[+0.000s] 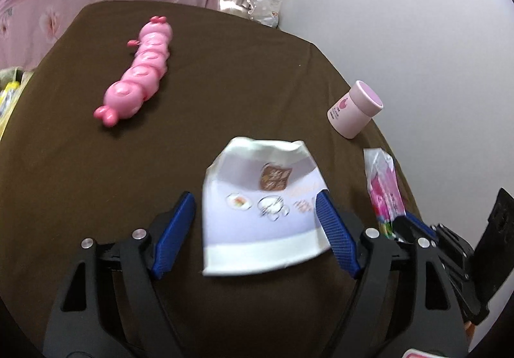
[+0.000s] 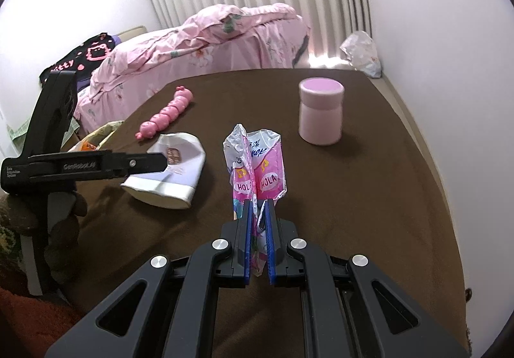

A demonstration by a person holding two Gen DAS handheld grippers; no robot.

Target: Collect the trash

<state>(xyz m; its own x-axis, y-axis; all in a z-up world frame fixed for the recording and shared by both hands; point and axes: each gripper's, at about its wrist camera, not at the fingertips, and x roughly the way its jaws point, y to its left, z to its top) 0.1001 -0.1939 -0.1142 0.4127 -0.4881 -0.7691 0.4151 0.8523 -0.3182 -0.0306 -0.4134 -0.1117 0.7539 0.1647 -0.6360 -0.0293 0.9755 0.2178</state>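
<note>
A crushed white paper cup (image 1: 263,229) with printed pictures lies on its side on the brown-covered table (image 1: 241,68). My left gripper (image 1: 253,197) is open and straddles it; the left blue pad stands clear of the cup and the right pad is at its edge. In the right wrist view the same cup (image 2: 173,178) lies under the left gripper's black body (image 2: 96,165). My right gripper (image 2: 259,203) is shut on a crumpled pink tissue wrapper (image 2: 257,162), held upright above the table. That wrapper (image 1: 384,187) also shows at the right of the left wrist view.
A pink caterpillar toy (image 1: 141,75) lies at the far left of the table and a pink lidded jar (image 1: 353,110) stands at the right. A yellowish bag (image 2: 96,136) sits by the table's left edge. Beyond are a pink bed (image 2: 208,36) and a plastic bag (image 2: 361,51) on the floor.
</note>
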